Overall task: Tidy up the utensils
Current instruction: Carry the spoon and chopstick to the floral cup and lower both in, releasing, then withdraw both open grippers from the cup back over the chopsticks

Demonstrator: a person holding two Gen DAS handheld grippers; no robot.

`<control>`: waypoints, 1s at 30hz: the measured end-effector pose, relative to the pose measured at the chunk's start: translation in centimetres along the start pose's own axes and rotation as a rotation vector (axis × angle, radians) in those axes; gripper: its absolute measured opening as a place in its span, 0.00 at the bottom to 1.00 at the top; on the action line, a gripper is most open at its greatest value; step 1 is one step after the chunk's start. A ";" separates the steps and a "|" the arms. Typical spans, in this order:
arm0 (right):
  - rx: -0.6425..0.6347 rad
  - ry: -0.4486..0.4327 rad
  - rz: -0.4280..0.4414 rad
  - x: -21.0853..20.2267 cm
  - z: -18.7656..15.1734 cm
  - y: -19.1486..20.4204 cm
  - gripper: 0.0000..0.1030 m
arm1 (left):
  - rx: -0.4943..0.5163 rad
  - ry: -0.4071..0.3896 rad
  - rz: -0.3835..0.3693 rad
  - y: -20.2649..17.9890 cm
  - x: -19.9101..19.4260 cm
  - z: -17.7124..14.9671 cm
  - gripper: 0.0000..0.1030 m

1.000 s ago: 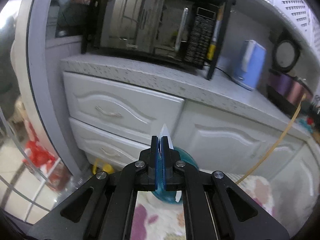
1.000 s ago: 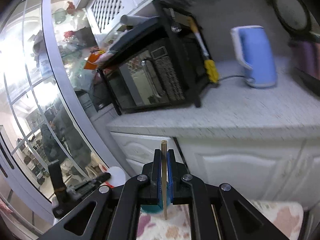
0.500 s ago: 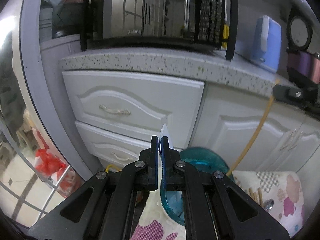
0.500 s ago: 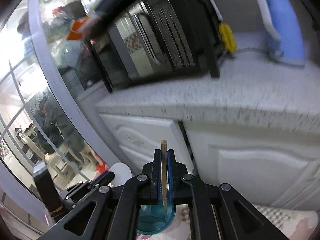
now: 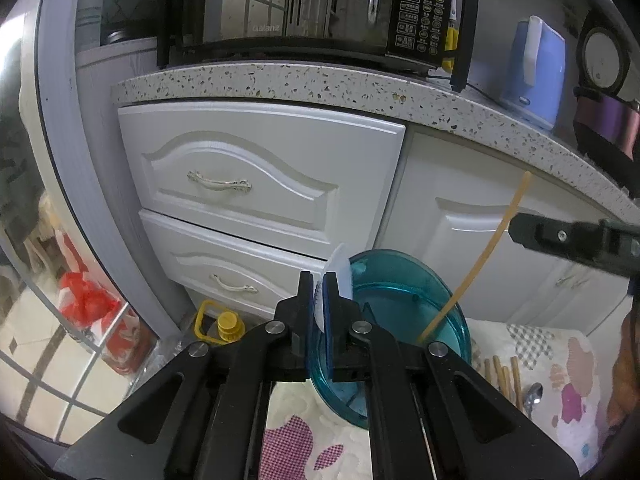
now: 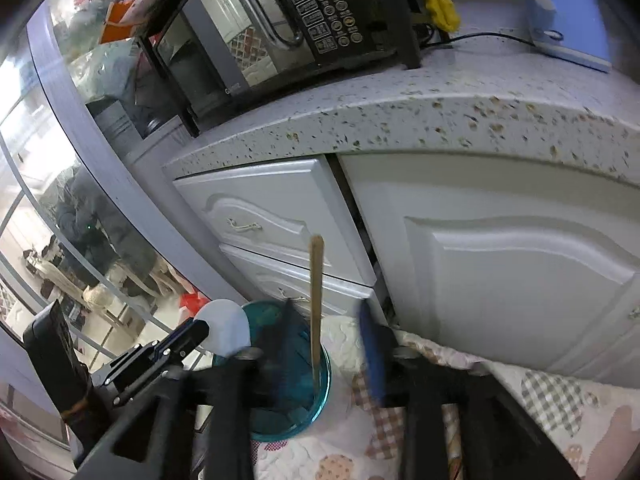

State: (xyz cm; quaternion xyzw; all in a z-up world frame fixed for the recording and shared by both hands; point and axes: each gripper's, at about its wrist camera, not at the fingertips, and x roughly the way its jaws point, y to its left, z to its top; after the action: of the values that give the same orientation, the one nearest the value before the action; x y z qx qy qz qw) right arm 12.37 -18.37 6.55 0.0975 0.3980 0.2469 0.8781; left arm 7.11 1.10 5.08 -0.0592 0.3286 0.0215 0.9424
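White cabinet fronts [image 5: 264,184] behind; my left gripper [image 5: 319,304] clamps a white plastic spoon [image 5: 338,276] just over the teal plastic cup [image 5: 404,332]; right gripper [image 6: 328,344] spread open, its wooden chopstick [image 6: 316,304] upright inside that cup.

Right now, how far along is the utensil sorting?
Done: one chopstick stands in the teal cup, and the right gripper is open around it. In hand: the left gripper pinches a white spoon at the cup's rim. Left: more chopsticks and a metal spoon lie on the cloth.
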 end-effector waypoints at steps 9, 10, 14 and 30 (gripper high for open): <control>0.030 0.007 -0.022 -2.8 -3.3 -1.0 0.46 | -0.045 0.021 -0.035 0.3 -2.0 -0.9 0.23; 0.030 0.009 -0.025 -3.2 -3.7 -1.1 0.46 | -0.052 0.021 -0.041 0.3 -2.4 -1.1 0.24; 0.029 0.011 -0.056 -4.8 -5.6 -1.3 0.51 | -0.063 0.021 -0.058 -0.1 -3.9 -1.8 0.28; 0.005 -0.075 -0.217 -12.9 -11.0 -1.5 0.62 | 0.001 0.035 -0.156 -5.6 -8.3 -4.7 0.44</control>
State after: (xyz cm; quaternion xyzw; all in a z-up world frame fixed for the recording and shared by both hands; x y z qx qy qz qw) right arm -2.56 -26.51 7.10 0.0652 0.3737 0.1454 0.9138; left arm -1.83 -5.03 7.12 -0.0846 0.3395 -0.0529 0.9353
